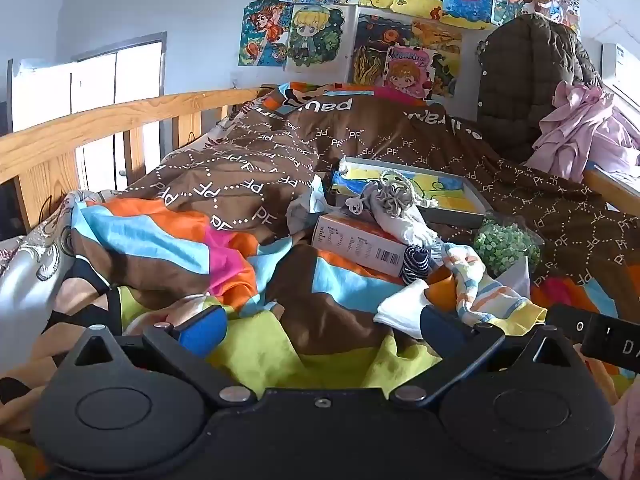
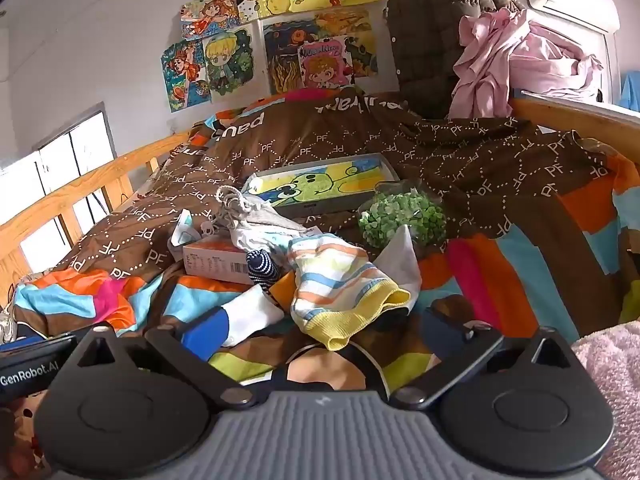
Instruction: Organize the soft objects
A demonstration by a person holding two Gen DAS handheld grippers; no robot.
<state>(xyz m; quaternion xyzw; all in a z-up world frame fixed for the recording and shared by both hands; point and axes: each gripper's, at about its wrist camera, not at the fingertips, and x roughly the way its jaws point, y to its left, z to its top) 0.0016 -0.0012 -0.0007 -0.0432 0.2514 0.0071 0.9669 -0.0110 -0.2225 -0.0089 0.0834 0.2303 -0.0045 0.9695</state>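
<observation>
Both tongs spread wide, nothing between the fingers. Right gripper point(image 2: 320, 330) low over the bedspread point(image 2: 500, 264), its tips just short of the clutter. Striped sock point(image 2: 340, 280) lies crumpled directly ahead of its open jaws, yellow cuff nearest and flopped forward; white sock point(image 2: 248, 314) touches the inner side of its left finger. Small navy striped sock point(image 2: 262, 266) further ahead, against the box point(image 2: 216, 264). Left gripper point(image 1: 320, 326) sits off to the left, same pile ahead and to its right, the striped sock point(image 1: 488, 292) beyond its right fingertip. Judgement: all light, limp, no slip risk; cloth will bunch and drape. Best hold is the doubled yellow cuff, pinched through both layers.
</observation>
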